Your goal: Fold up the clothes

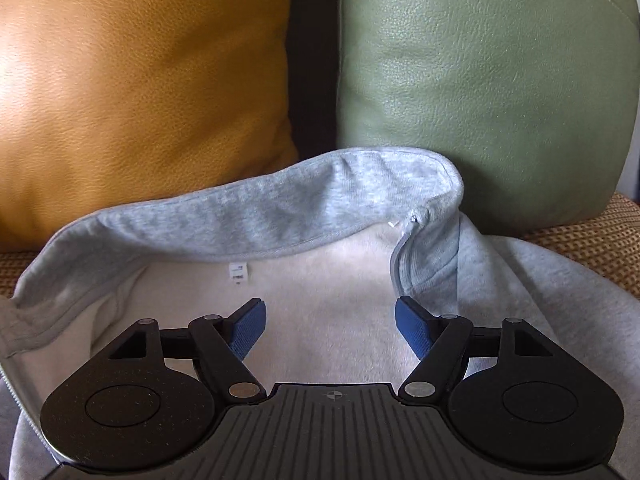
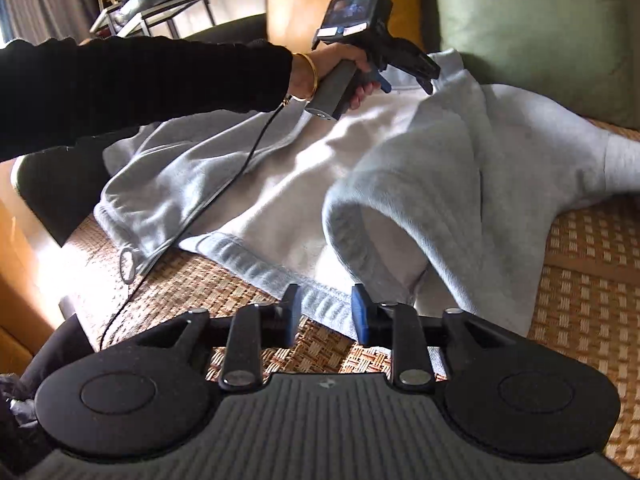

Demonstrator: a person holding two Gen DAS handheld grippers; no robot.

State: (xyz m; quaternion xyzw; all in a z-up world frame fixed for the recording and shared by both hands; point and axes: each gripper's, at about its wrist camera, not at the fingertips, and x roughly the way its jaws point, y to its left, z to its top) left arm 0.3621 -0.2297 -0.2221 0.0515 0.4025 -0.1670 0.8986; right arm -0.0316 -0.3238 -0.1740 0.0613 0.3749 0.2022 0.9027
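The grey zip sweatshirt [image 2: 280, 184] lies spread open on a woven mat [image 2: 592, 264] before two cushions. The left claw [image 1: 330, 330] hangs wide open over its collar, gripping nothing. The right claw [image 2: 325, 312], part open, straddles the hem without pinching it.

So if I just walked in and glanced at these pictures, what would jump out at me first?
Probably the pale grey zip-up sweatshirt spread open across a woven mat, fleecy lining up. Behind it stand two leather cushions, a mustard one on the left and a sage green one on the right. Then the odd black tools: the left gripper hangs open over the collar, and the right gripper sits open at the hem.
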